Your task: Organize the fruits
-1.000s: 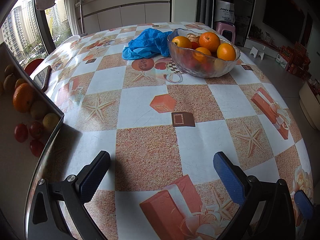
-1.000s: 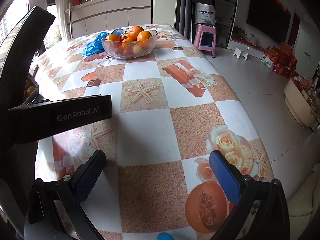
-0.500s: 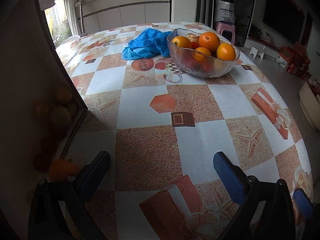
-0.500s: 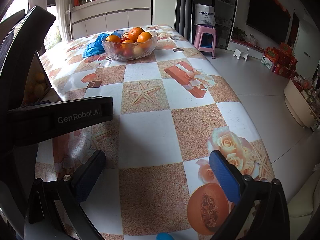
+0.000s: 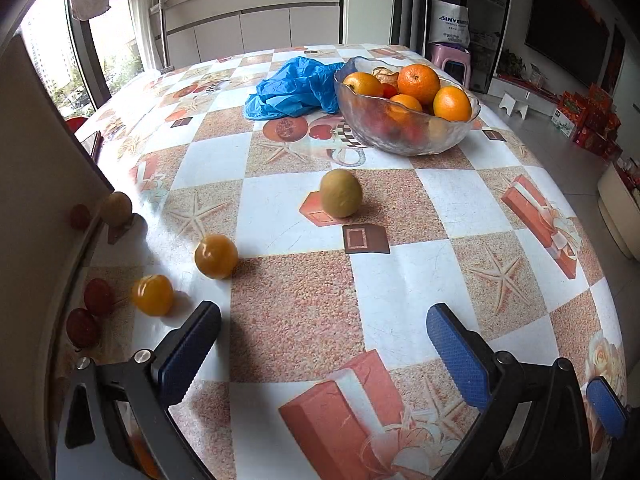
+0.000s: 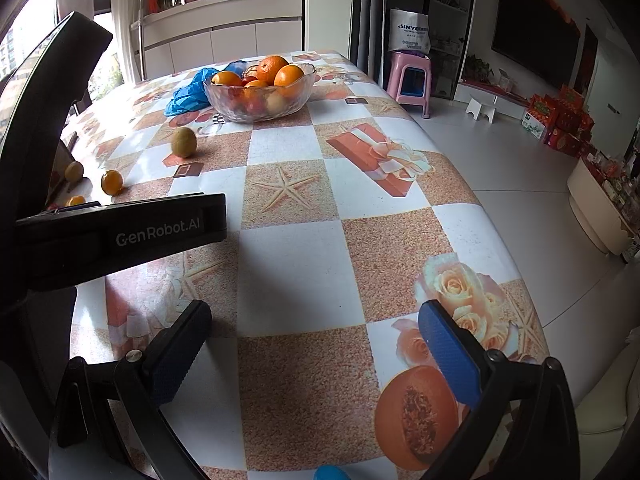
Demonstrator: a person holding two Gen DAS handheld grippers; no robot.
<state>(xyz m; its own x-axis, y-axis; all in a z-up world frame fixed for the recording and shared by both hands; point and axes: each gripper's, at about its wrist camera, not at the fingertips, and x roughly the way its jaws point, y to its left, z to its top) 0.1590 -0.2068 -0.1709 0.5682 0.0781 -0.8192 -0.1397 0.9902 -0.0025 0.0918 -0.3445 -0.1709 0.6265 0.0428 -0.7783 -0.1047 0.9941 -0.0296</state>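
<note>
Fruit that sat in a tilted tray at the left edge a second ago now lies loose on the tablecloth [image 5: 404, 280]: a greenish-brown kiwi-like fruit [image 5: 341, 193] stands near the middle, two small orange fruits [image 5: 216, 256] lie closer to the left, and another brownish fruit [image 5: 116, 208] sits at the edge of the beige tray [image 5: 36, 184], which has swung up to fill the left side of the left wrist view. Small red fruits [image 5: 98, 297] show dimly against the tray's surface.

A checked cloth printed with starfish, gift boxes and roses covers the table. At its far end a glass bowl [image 5: 404, 136] holds oranges [image 5: 418, 78] and other fruit, with a crumpled blue plastic bag [image 5: 294, 90] touching its left side. Beyond are white cabinets, a window, a pink stool [image 6: 410, 76] and a pale tiled floor.

The kiwi-like fruit is blurred, its long axis roughly upright and leaning a little. It is well short of the bowl.

The left gripper [image 5: 324, 344] hovers over the near table with its blue pads wide apart and nothing between them. The right gripper [image 6: 316, 344] is likewise spread and empty above the table's near right corner.
</note>
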